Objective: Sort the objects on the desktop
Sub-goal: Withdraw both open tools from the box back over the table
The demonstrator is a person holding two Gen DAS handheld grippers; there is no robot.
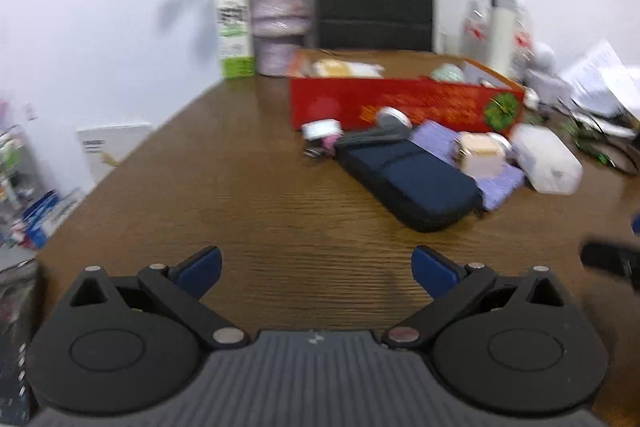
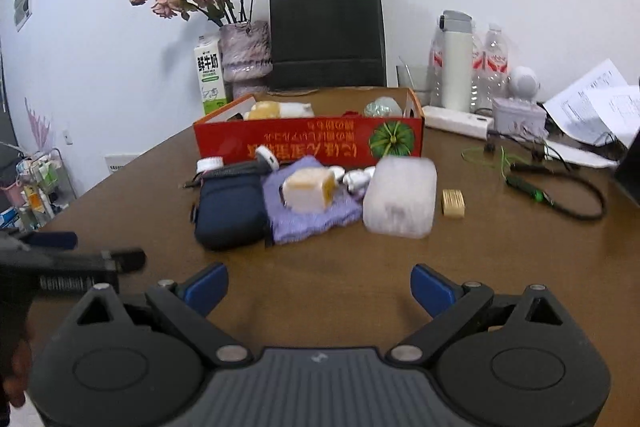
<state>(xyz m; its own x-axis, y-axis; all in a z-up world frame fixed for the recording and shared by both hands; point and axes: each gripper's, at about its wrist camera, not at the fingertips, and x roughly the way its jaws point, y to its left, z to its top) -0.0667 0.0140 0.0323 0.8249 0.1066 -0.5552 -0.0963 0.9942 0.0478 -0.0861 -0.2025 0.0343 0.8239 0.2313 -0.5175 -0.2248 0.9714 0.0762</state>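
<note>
Two grippers hang over my brown table [image 2: 500, 267], both with jaws spread wide and nothing between them. Behind the clutter a red box [image 2: 308, 141] lies crosswise, open on top, already holding a few pale items; I judge it the sorting bin. Just in front of it sits the pile still to sort. Largest is a navy case [image 2: 230, 211], its long axis running away from me toward the box, touching a purple cloth [image 2: 312, 215] on its right. A frosted plastic box [image 2: 400, 197] lies right of the cloth, close against its edge. A pale block [image 2: 308, 191] rests on the cloth. A small tan piece [image 2: 453, 203] lies alone, just right of the frosted box.

From my right gripper [image 2: 319, 287] the pile lies straight ahead, a little to the left, well apart from the fingers. From my left gripper [image 1: 317, 271] the same case [image 1: 412, 183] lies ahead and to the right, angled across the view. The left gripper shows at the right view's left edge, level with the right one; I judge neither clearly nearer, though the case lies on the left gripper's side of the pile and the frosted box suits the right
</note>
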